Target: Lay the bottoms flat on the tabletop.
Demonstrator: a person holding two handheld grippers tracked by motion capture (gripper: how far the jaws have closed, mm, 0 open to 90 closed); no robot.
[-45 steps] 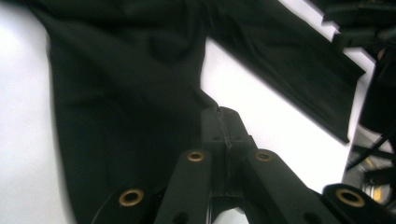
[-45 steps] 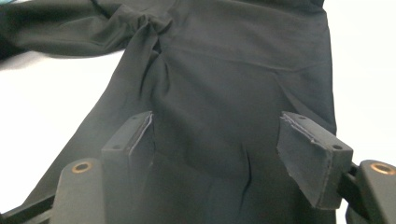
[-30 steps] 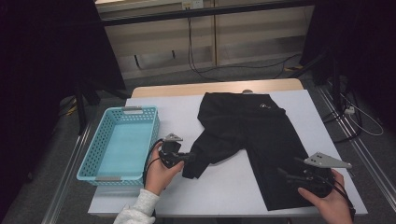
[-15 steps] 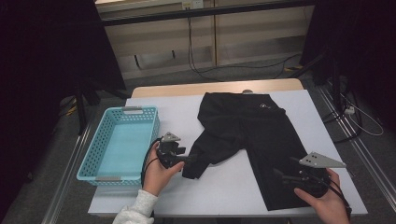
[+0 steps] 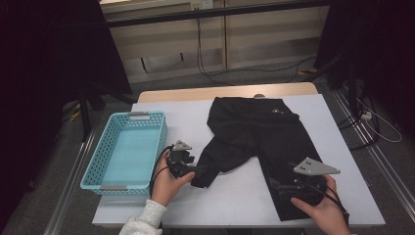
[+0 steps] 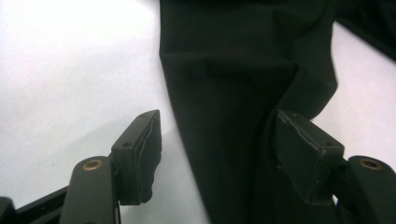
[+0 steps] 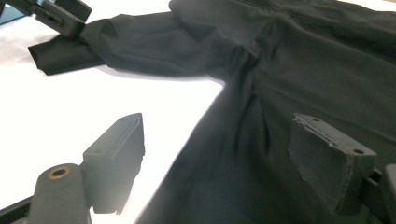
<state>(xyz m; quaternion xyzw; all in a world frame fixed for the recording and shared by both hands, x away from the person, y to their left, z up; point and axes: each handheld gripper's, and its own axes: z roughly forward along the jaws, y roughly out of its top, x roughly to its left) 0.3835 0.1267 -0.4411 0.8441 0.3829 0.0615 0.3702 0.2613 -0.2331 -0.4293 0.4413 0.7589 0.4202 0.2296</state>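
A pair of black trousers [image 5: 259, 132] lies spread on the white table [image 5: 235, 200], waist at the far side. One leg bends toward the front left and ends at a cuff [image 5: 203, 174]. My left gripper [image 5: 195, 170] is at that cuff, open, and in the left gripper view its jaws [image 6: 219, 158] stand on either side of the black leg cloth [image 6: 233, 116]. My right gripper [image 5: 282, 186] is over the other leg near the front edge, also open. In the right gripper view [image 7: 222, 163] the cloth's edge [image 7: 280, 93] runs between its jaws.
A turquoise plastic basket [image 5: 93, 169] stands at the table's left end, just left of my left hand. In the right gripper view the left gripper [image 7: 56, 14] shows at the top left. Bare white table [image 7: 116, 98] lies between the two trouser legs.
My right gripper has slid left along the front of the table onto the right leg. The left gripper has edged slightly toward the cuff.
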